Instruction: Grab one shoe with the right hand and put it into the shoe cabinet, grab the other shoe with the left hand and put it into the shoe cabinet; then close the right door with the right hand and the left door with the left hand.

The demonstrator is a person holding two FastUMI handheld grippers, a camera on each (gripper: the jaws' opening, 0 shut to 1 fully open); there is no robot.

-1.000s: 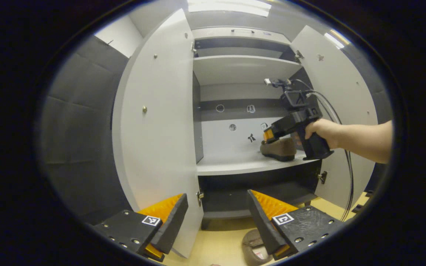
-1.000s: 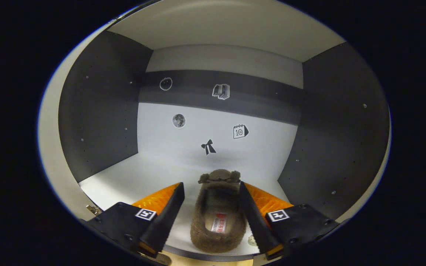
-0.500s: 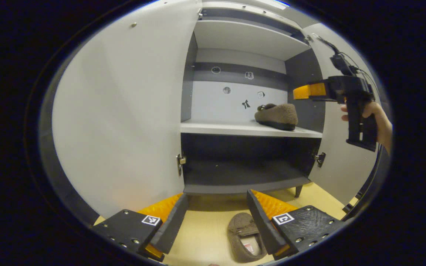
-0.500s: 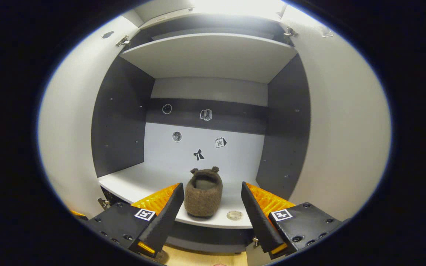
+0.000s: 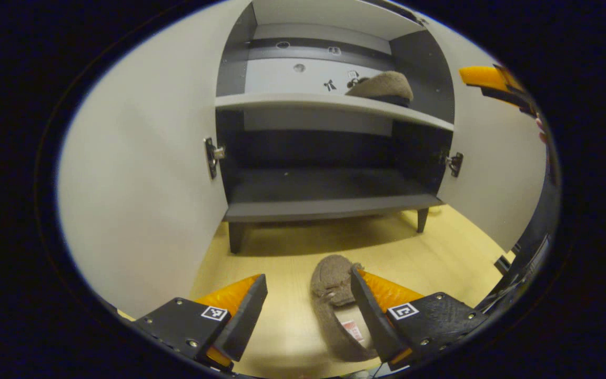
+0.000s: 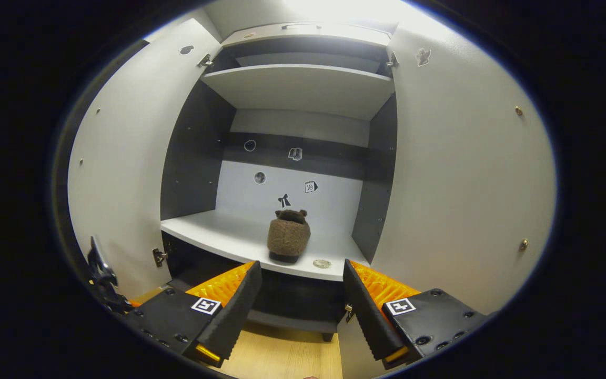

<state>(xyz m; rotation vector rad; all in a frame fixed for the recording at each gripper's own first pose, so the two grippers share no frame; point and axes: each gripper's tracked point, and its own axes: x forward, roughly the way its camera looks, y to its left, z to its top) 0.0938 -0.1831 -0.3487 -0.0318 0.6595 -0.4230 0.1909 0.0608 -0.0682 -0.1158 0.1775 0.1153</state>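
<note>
Item 1. Left gripper (image 5: 303,310): fingers spread wide, nothing between them, tilted down toward the floor.

Item 2. Brown fuzzy slipper with a pale insole, on the light wooden floor (image 5: 337,310): lies just below and ahead of the left gripper, touching or overlapped by the inner edge of its right-hand finger; toe points away toward the cabinet, heel opening nearest the camera. Not yet grasped.

Item 3. Second brown fuzzy slipper, matching (image 6: 288,238): rests on the white middle shelf (image 6: 213,234), straight ahead of the right gripper and well apart from it; heel faces out.

Item 4. Right gripper (image 6: 300,310): fingers apart, holding nothing, pointed at the shelf from outside the cabinet.

Item 5. White two-door shoe cabinet with dark grey interior (image 5: 329,189): both doors stand open, the left door (image 5: 140,173) beside the left gripper, the right door (image 6: 461,179) beside the right gripper.

Handling note, step in hand: pick up the floor slipper with the left gripper. Judged best done by shifting the gripper slightly to its right so the slipper sits centred between the fingers, lowering until both straddle its sides near the heel opening, then closing. The soft pile will likely compress, so a firm pinch across the walls seems wise before lifting.
</note>
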